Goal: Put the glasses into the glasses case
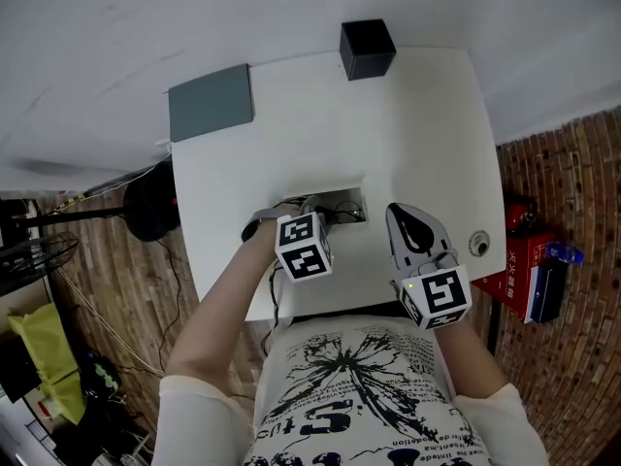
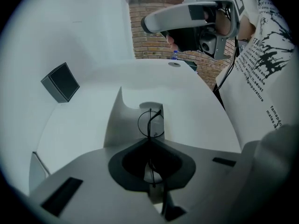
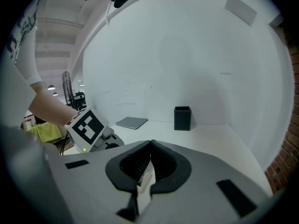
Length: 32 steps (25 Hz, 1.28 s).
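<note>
Thin black wire-rimmed glasses (image 2: 151,123) stand edgewise between the closed jaws of my left gripper (image 2: 150,143), one round lens poking out past the tips. Just beyond them sits the white glasses case (image 2: 119,123), open, its lid raised at the left. In the head view the left gripper (image 1: 309,217) is at the case (image 1: 351,199) near the table's middle, with the glasses (image 1: 337,212) at its opening. My right gripper (image 1: 403,217) hovers to the right of the case, jaws together and empty (image 3: 149,146).
A black box (image 1: 367,49) stands at the far edge of the white table (image 1: 427,134), and a grey notebook (image 1: 211,102) lies at the far left corner. A small round metal fitting (image 1: 478,244) sits near the right edge. Brick floor and red items (image 1: 529,260) lie to the right.
</note>
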Each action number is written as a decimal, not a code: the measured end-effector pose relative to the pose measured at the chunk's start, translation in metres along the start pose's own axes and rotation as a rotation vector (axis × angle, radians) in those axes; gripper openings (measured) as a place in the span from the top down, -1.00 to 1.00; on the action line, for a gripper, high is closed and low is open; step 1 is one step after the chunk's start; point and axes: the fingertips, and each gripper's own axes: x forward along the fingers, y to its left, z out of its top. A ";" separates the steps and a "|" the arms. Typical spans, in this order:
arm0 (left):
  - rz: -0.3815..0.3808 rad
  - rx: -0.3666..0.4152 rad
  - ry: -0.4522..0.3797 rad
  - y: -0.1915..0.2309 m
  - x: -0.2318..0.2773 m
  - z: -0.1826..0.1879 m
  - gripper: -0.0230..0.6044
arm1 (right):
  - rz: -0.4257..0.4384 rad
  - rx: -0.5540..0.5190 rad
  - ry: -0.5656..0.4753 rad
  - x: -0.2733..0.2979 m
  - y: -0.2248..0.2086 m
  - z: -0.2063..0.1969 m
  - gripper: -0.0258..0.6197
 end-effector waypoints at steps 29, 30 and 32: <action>0.210 -0.182 -0.242 0.014 -0.096 0.022 0.66 | -0.011 -0.017 -0.063 -0.020 0.025 0.030 0.87; 0.231 -0.199 -0.274 0.014 -0.105 0.022 0.68 | -0.012 -0.019 -0.068 -0.022 0.027 0.031 0.87; 0.277 -0.239 -0.331 0.014 -0.121 0.022 0.73 | -0.012 -0.022 -0.080 -0.026 0.032 0.035 0.87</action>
